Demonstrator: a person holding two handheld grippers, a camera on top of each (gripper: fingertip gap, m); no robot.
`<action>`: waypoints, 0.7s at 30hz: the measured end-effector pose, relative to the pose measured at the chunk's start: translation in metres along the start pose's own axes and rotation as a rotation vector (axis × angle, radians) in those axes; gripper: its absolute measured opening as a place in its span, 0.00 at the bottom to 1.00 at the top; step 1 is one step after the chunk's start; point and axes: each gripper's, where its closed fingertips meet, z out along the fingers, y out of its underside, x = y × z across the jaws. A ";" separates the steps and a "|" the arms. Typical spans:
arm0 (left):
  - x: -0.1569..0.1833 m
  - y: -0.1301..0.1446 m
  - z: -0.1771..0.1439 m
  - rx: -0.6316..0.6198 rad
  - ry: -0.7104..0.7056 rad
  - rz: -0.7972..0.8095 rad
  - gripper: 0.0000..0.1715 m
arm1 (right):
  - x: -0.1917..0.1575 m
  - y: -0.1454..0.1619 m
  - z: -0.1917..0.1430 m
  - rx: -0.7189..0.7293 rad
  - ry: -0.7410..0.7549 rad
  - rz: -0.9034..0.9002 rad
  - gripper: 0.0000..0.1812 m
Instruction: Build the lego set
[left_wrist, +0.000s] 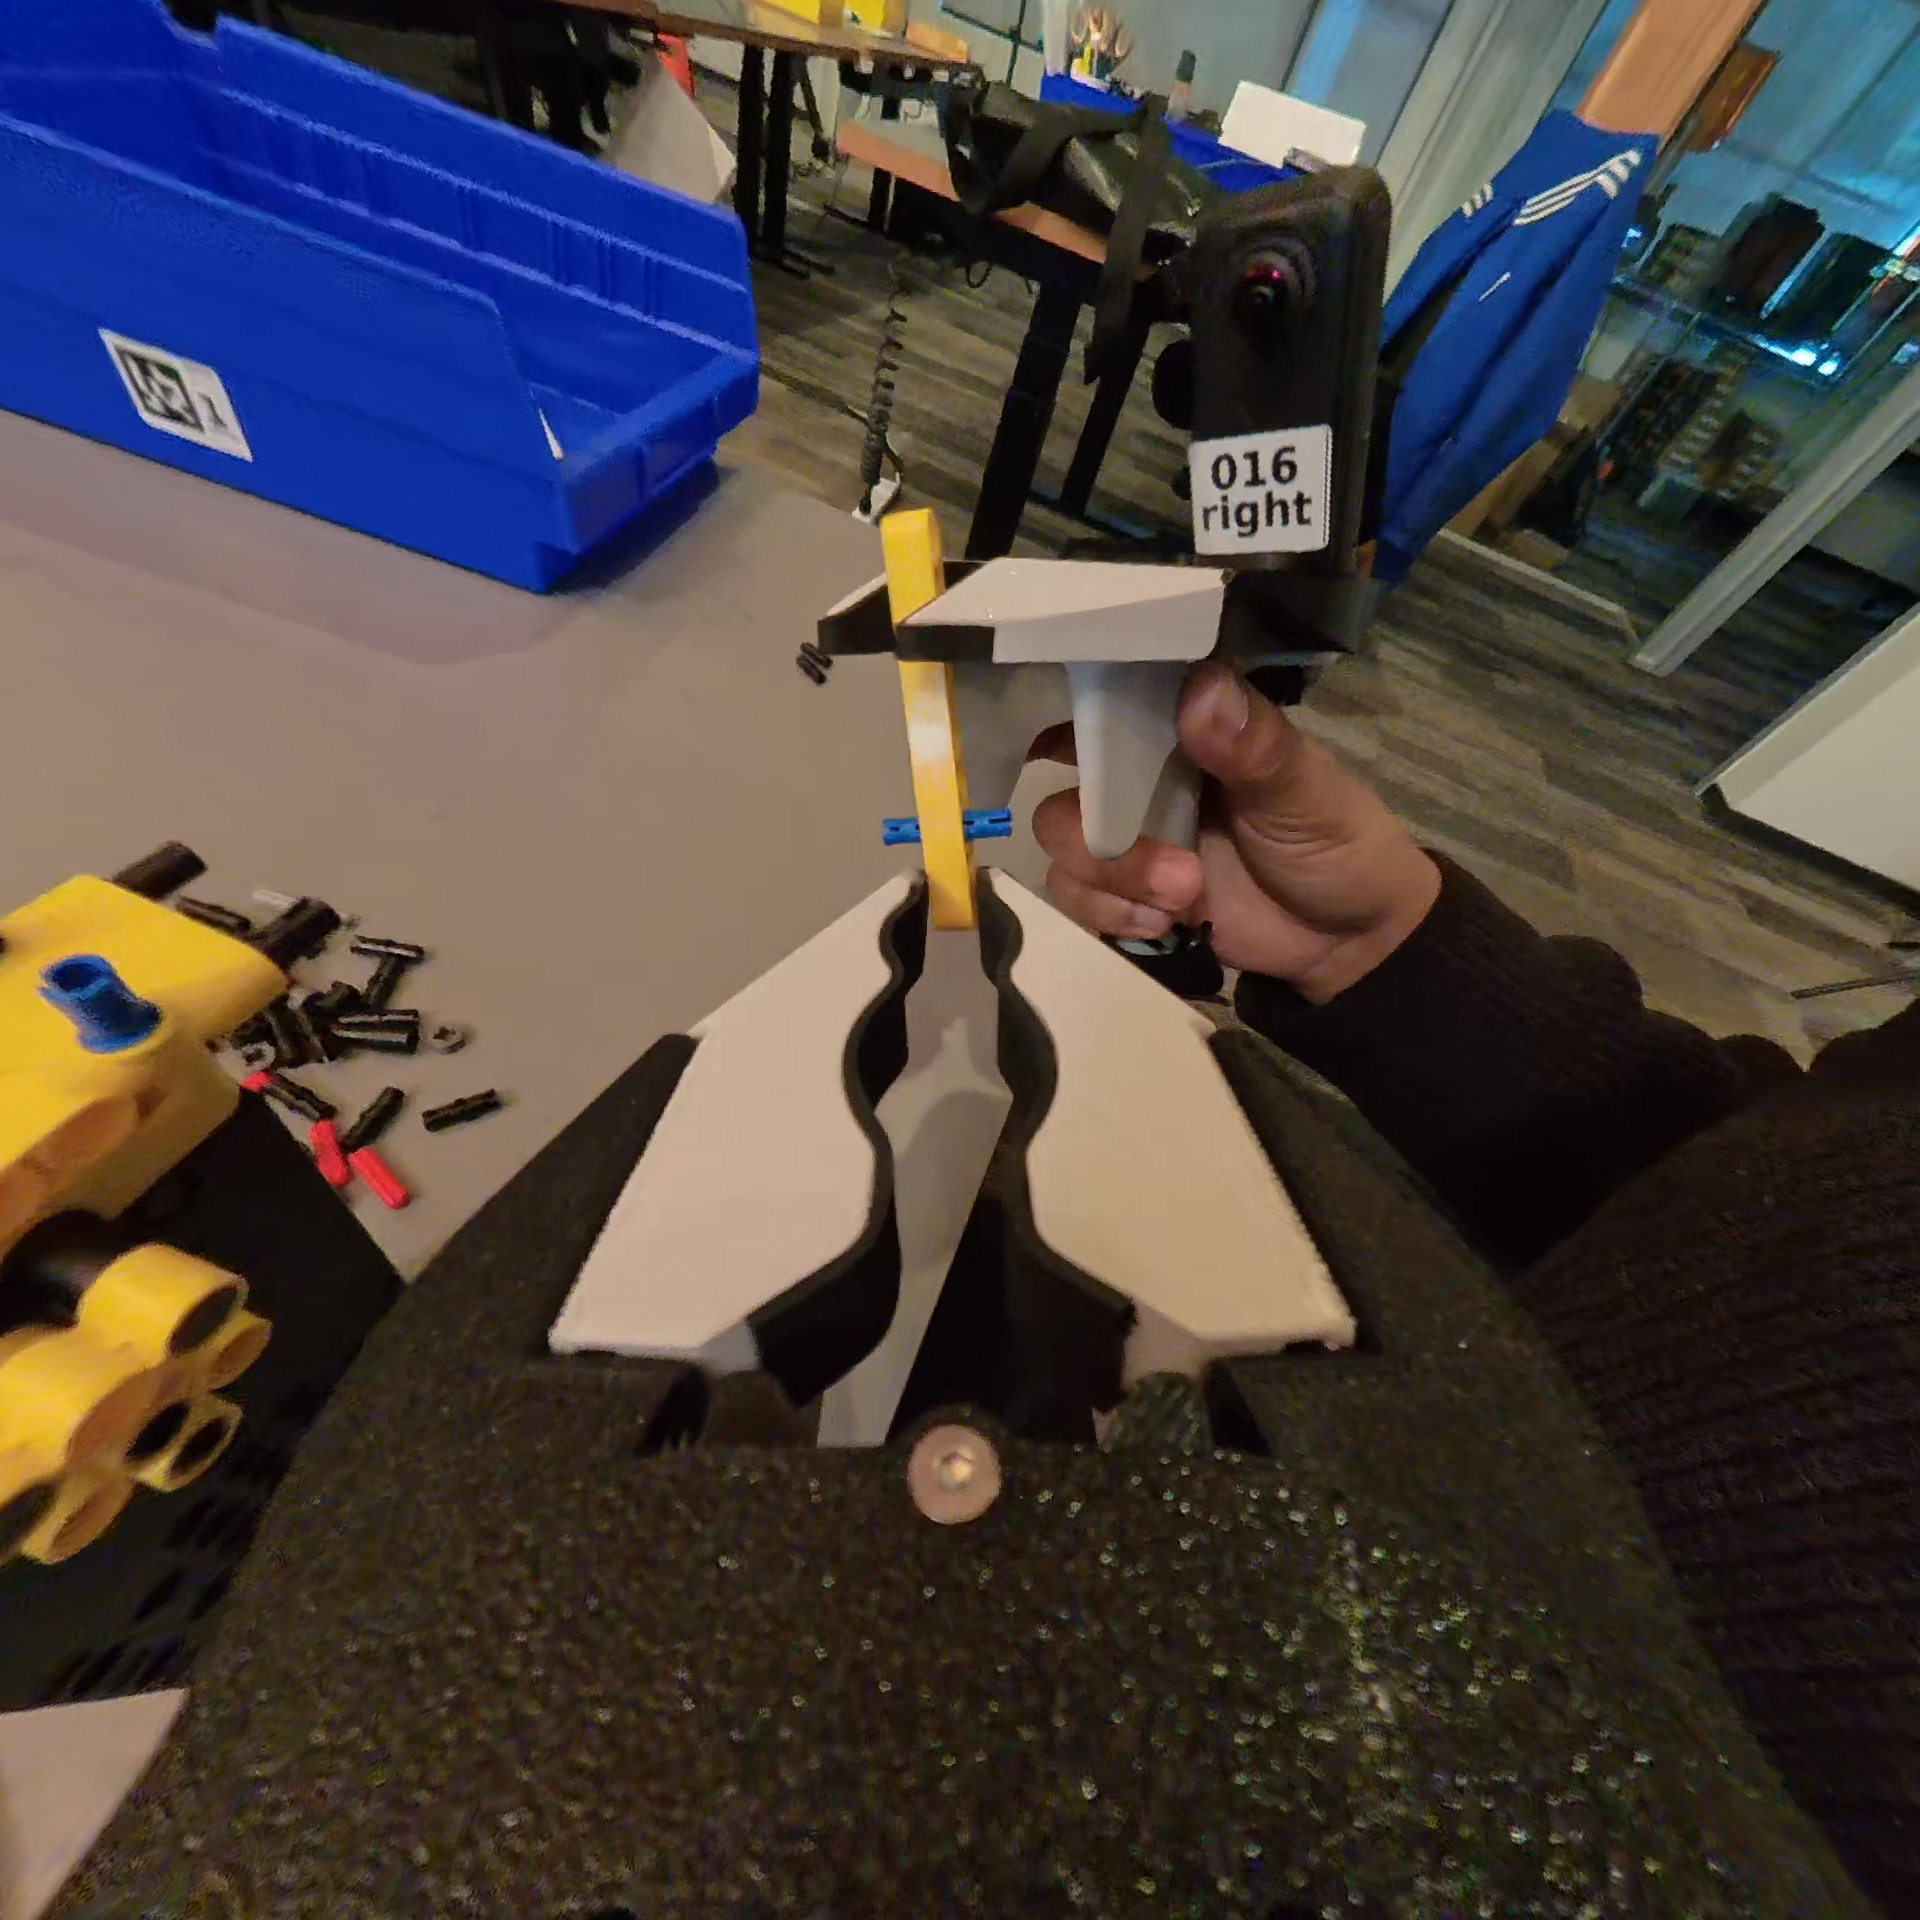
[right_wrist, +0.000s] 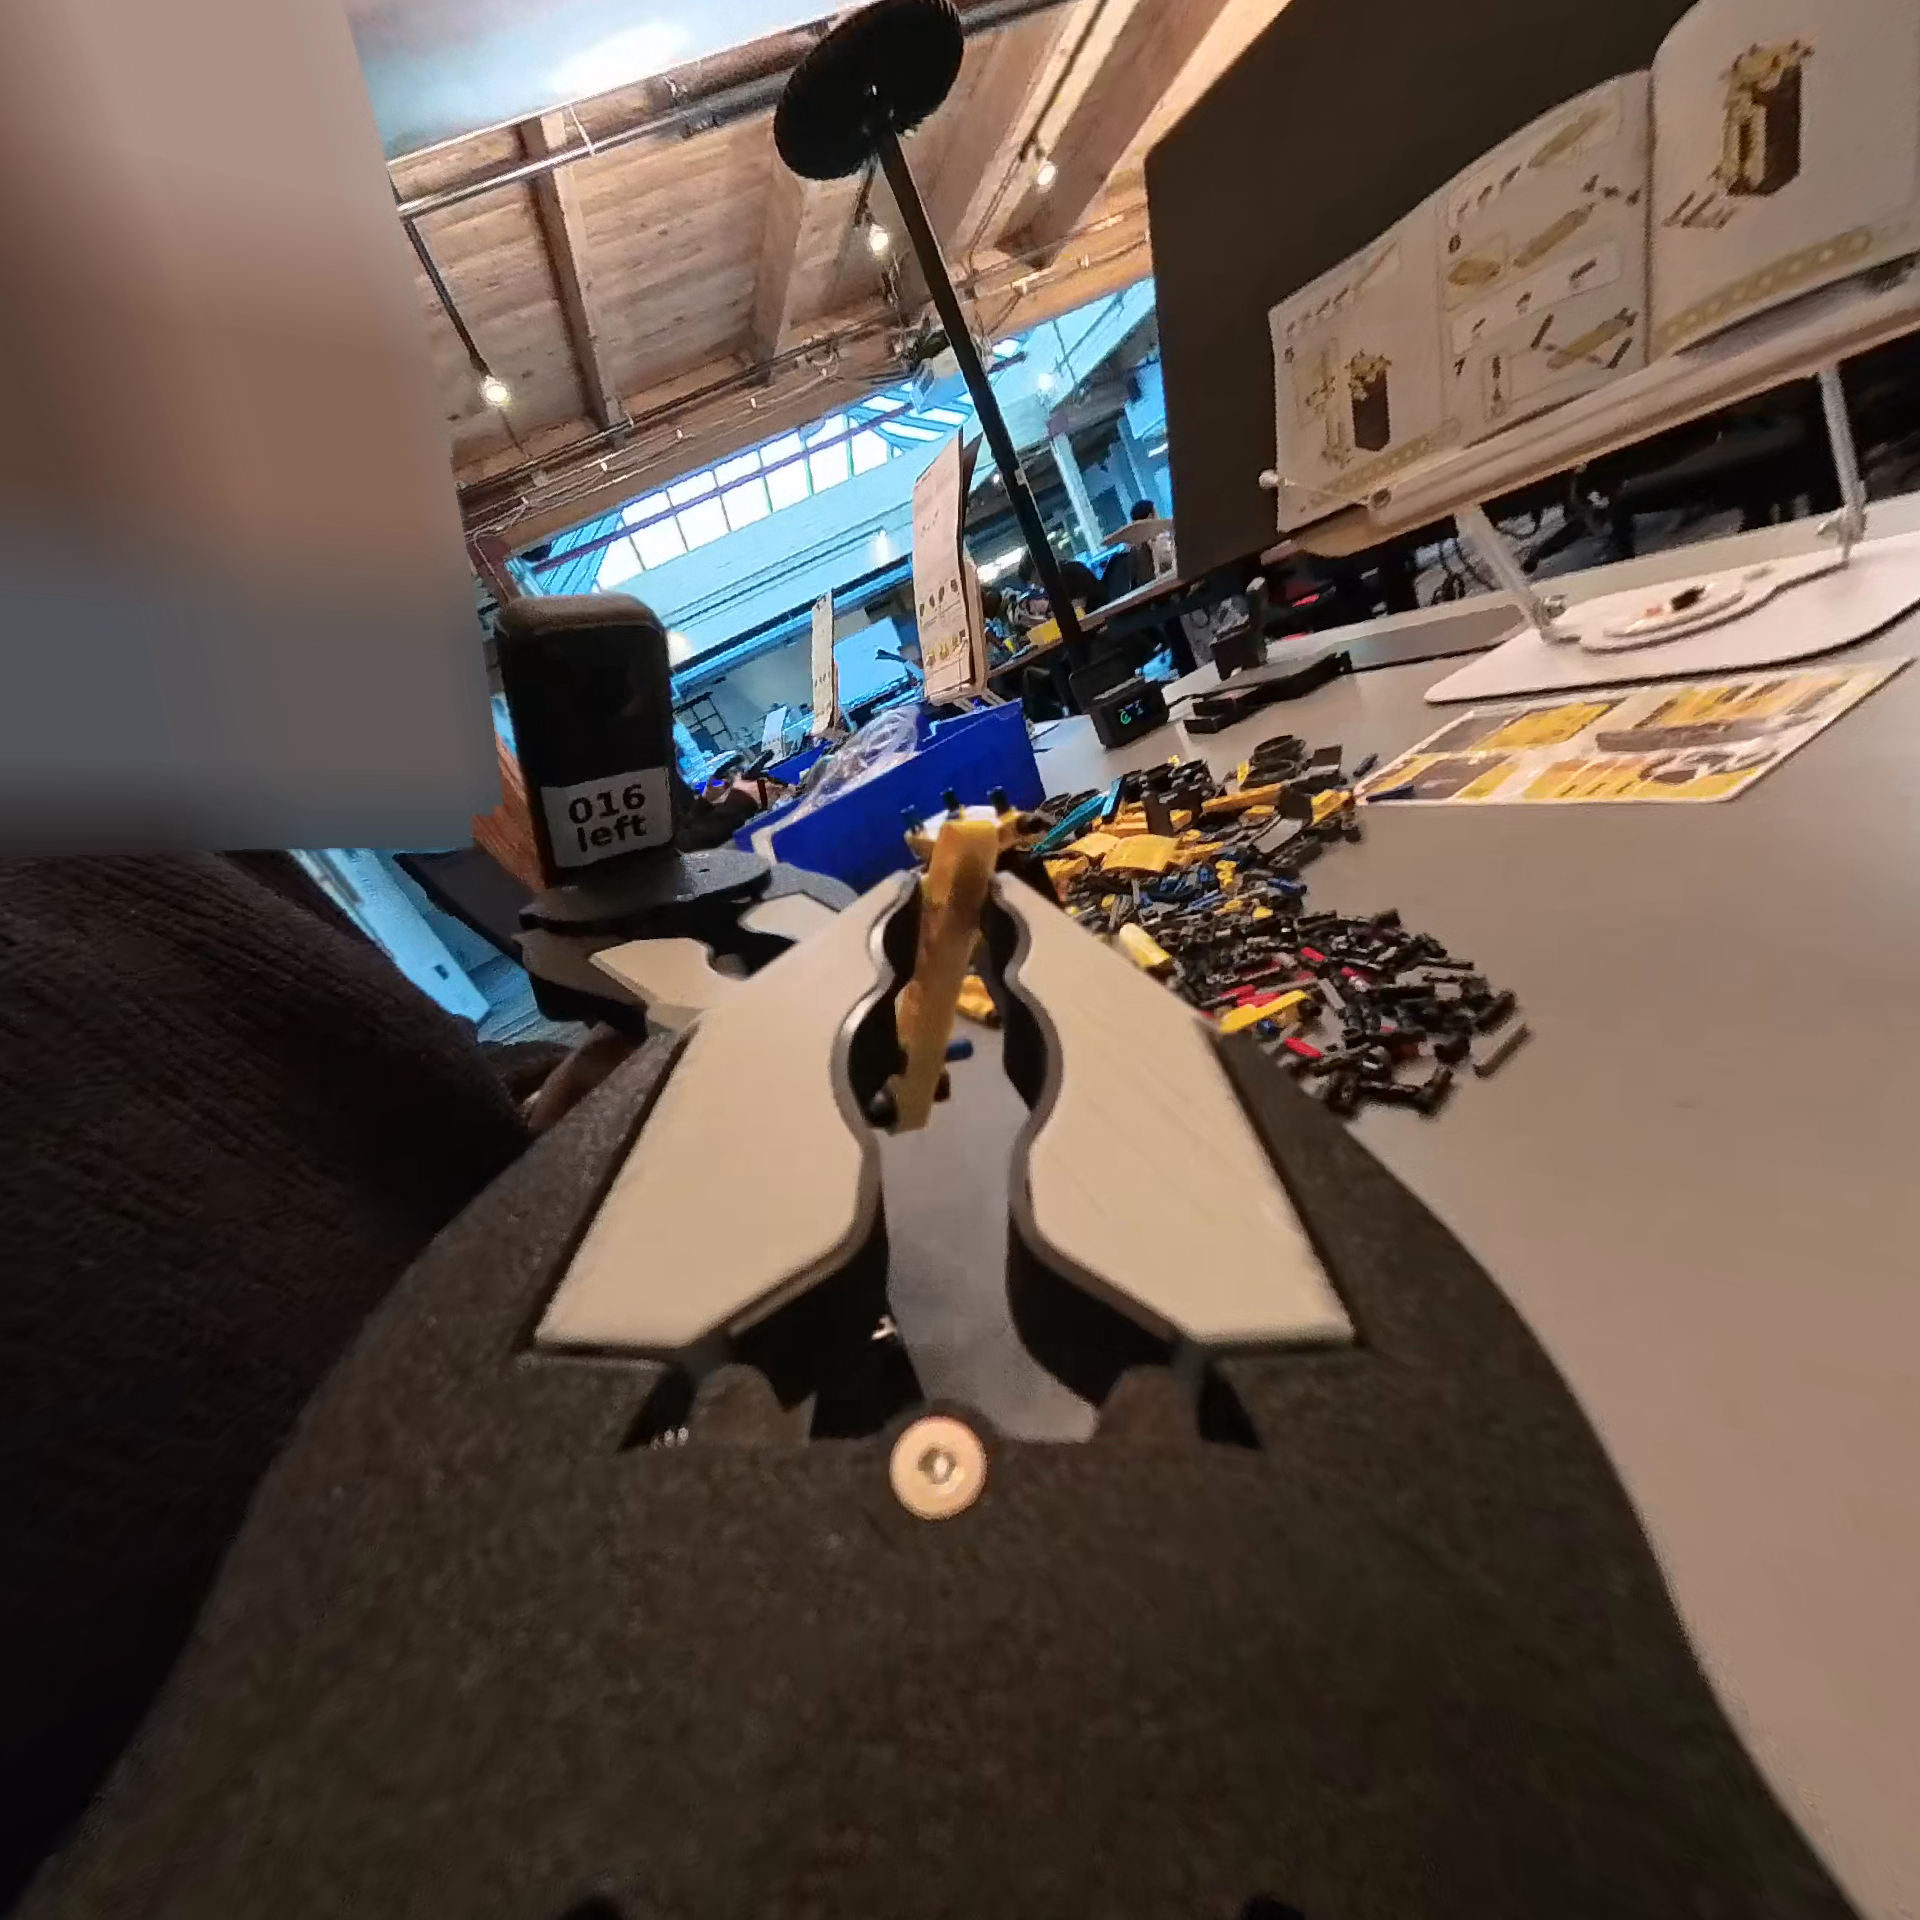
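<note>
A long yellow beam (left_wrist: 930, 727) stands nearly upright above the grey table (left_wrist: 520, 779), held from both ends. My left gripper (left_wrist: 951, 899) is shut on its lower end. A short blue pin (left_wrist: 899, 829) sticks through the beam just above those fingertips. My right gripper (left_wrist: 883, 629), held by a hand (left_wrist: 1278, 831), clamps the beam's upper part. In the right wrist view the beam (right_wrist: 925, 997) runs between the shut right gripper (right_wrist: 954, 883), with black pins on it. The left gripper's camera housing (right_wrist: 587, 717) is to the left.
Blue bins (left_wrist: 364, 312) stand at the back left. Yellow assemblies (left_wrist: 104, 1039) and loose black and red pins (left_wrist: 343, 1029) lie at left. A pile of small parts (right_wrist: 1299, 935), an open booklet on a stand (right_wrist: 1558, 281) and a printed sheet (right_wrist: 1621, 743) are on the right. The tips of one gripper are about 5 cm away from the tips of the other.
</note>
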 end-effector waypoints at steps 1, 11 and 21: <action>-0.001 0.003 0.002 -0.010 0.009 -0.018 0.06 | 0.002 0.003 0.002 -0.016 -0.002 0.020 0.06; -0.014 0.021 0.002 -0.044 -0.025 -0.040 0.06 | 0.013 0.015 0.003 -0.074 -0.031 0.152 0.04; -0.002 0.031 0.007 -0.086 0.051 0.008 0.07 | 0.021 -0.007 -0.023 0.068 -0.065 0.239 0.04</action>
